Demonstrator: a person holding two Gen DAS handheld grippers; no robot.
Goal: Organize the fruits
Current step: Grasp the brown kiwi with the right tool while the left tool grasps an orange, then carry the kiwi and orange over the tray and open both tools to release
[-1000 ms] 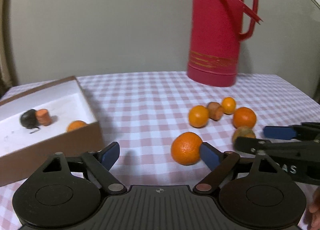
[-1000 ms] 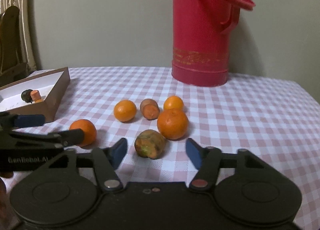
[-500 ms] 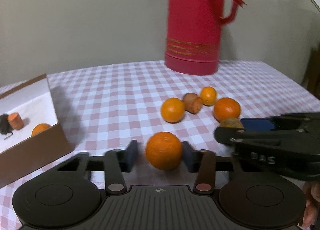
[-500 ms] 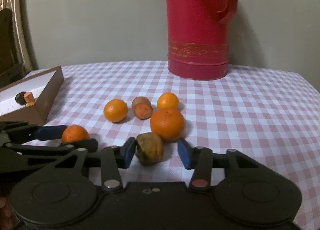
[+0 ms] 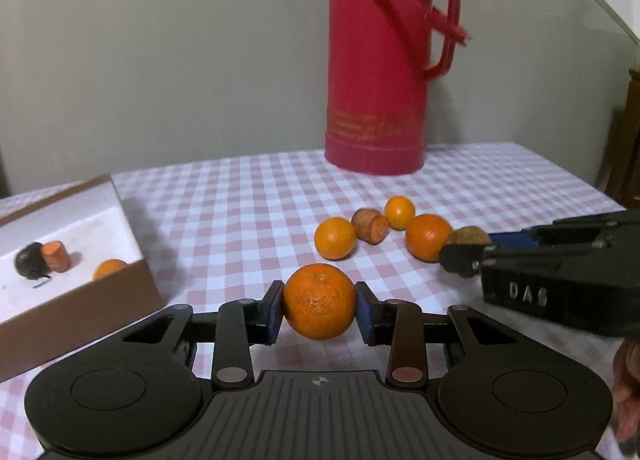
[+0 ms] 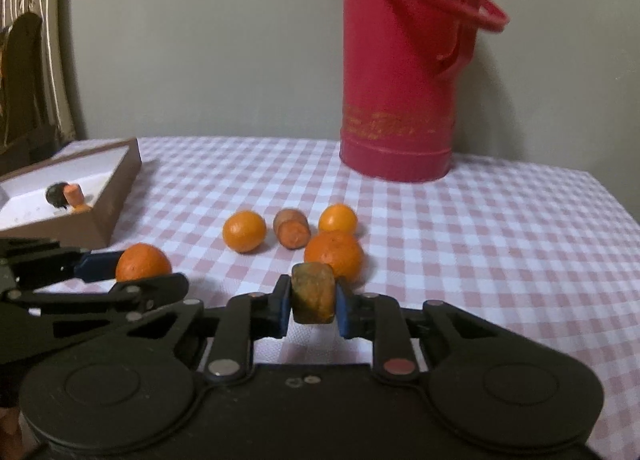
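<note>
The tabletop (image 5: 248, 196), under a pink-and-white checked cloth, carried a tall red plastic flask (image 5: 380, 72) at the back and a brown-walled, white-lined box (image 5: 80, 300) at the left. The box held a dark round fruit (image 5: 29, 271), a short orange stub (image 5: 57, 267) and an orange mostly hidden behind its near wall. The left gripper (image 5: 319, 312) was clamped on a large dimpled orange (image 5: 319, 302), both blue pads pressed to its sides. The right gripper (image 6: 311, 304) was closed tight on a brownish, blocky, rough-skinned fruit (image 6: 312, 298). Just behind it lay a round orange (image 6: 334, 256); farther back, two smaller smooth oranges (image 6: 244, 230) flanked a stubby brown piece with a cut orange face (image 6: 292, 229). Whether the gripped fruits touched the cloth could not be told.
</note>
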